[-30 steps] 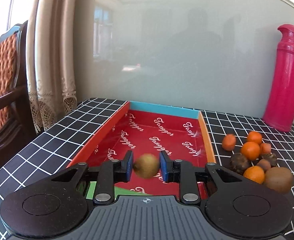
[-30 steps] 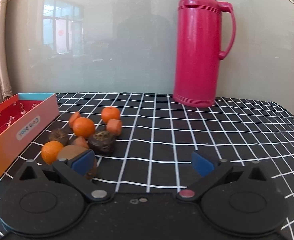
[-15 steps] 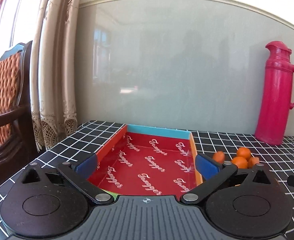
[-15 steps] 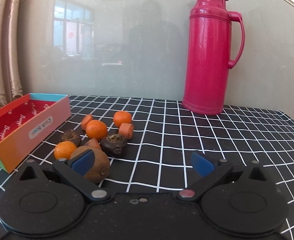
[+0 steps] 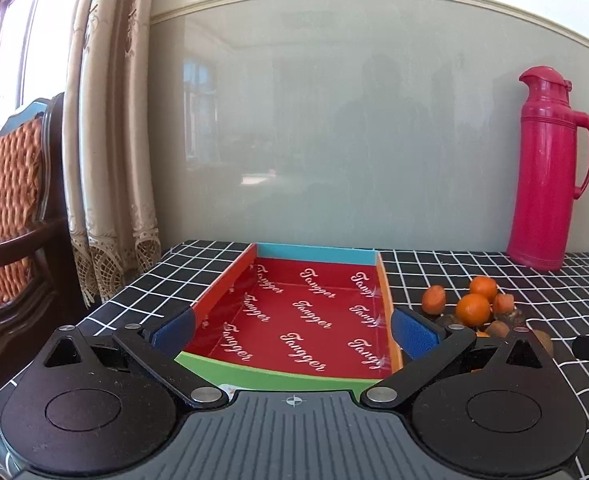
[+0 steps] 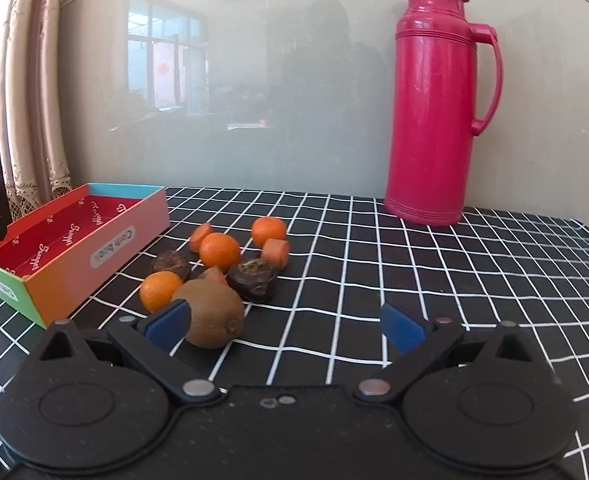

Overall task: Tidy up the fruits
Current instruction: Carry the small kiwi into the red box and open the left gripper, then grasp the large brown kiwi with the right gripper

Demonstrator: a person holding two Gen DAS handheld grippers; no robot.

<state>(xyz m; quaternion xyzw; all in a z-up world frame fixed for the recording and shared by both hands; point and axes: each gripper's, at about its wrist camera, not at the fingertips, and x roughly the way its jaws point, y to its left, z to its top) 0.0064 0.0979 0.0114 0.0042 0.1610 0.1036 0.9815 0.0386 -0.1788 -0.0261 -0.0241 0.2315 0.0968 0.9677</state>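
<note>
The open box [image 5: 222, 284] with a red printed floor lies straight ahead of my left gripper [image 5: 294, 332]. That gripper is open wide with nothing between its blue pads [image 5: 173, 330]. No fruit shows on the visible part of the box floor. To the box's right sits the fruit pile: oranges [image 5: 472, 310], carrot pieces and dark chestnuts. In the right wrist view a brown kiwi [image 6: 214, 314] lies at the near edge of the pile, beside an orange [image 6: 160, 290]. My right gripper [image 6: 284, 330] is open, its left pad [image 6: 166, 326] close beside the kiwi, not pressing it.
A tall pink thermos [image 6: 434, 100] stands at the back right against the glossy wall. The black checked tablecloth [image 6: 434, 280] covers the table. A curtain [image 5: 106, 160] and a wooden chair [image 5: 6, 200] stand past the table's left edge.
My left gripper was shut on a small kiwi over the box; it has opened, the kiwi is out of sight, and the gripper has drawn back and up. The right gripper edged back slightly.
</note>
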